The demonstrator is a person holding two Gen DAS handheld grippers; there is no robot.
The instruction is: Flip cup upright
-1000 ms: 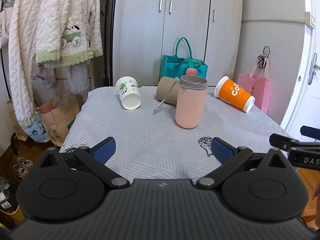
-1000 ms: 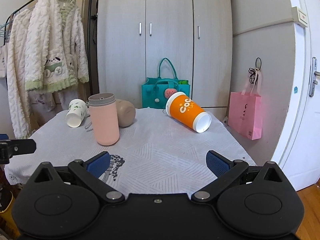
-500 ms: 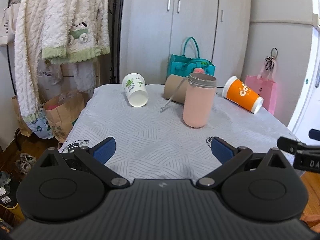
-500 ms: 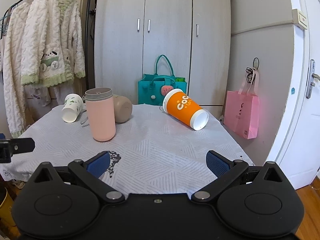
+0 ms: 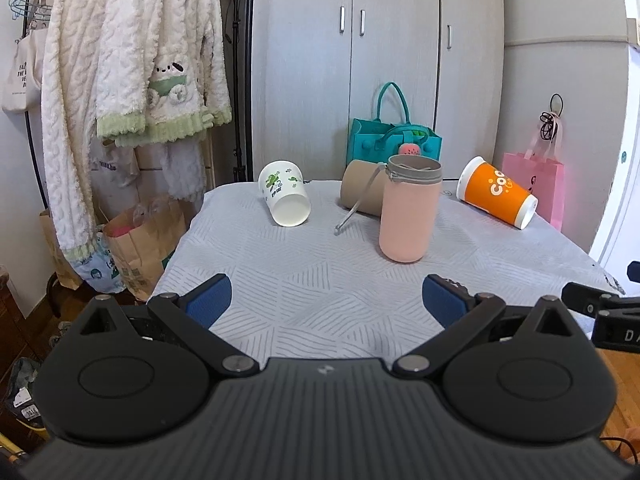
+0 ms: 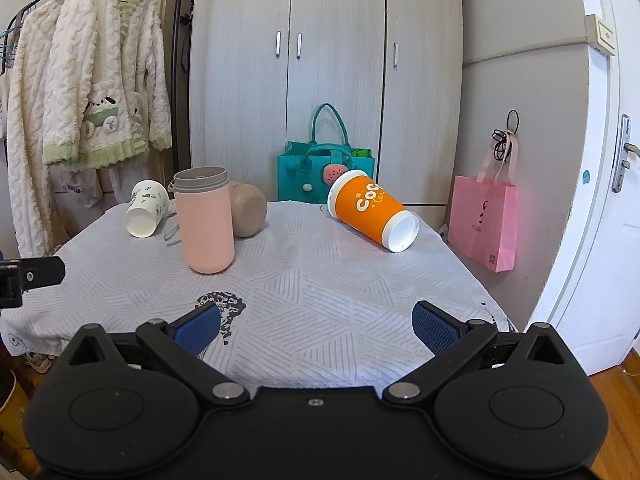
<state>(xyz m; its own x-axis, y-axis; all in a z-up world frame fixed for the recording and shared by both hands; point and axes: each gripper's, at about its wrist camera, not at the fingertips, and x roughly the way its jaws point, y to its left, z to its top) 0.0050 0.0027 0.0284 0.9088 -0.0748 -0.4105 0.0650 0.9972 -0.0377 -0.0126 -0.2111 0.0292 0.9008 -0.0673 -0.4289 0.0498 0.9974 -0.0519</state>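
A pink cup with a grey rim (image 5: pixel 408 208) (image 6: pixel 205 220) stands upright on the grey patterned tablecloth (image 5: pixel 320 276) (image 6: pixel 340 280). Three cups lie on their sides behind it: a white one with green prints (image 5: pixel 285 194) (image 6: pixel 145 208), a tan one (image 5: pixel 360 192) (image 6: pixel 249 210) and an orange one (image 5: pixel 496 192) (image 6: pixel 372 210). My left gripper (image 5: pixel 326 300) is open and empty over the near edge. My right gripper (image 6: pixel 316 326) is open and empty over the near right edge.
A teal bag (image 5: pixel 394 146) (image 6: pixel 326 172) sits behind the table by the wardrobe. A pink bag (image 5: pixel 534 184) (image 6: pixel 486 220) hangs at the right wall. Fleece clothes (image 5: pixel 132 92) hang left, with paper bags (image 5: pixel 140 236) on the floor.
Both grippers have drawn back and risen slightly from the table. The cups have not moved. Both stay open.
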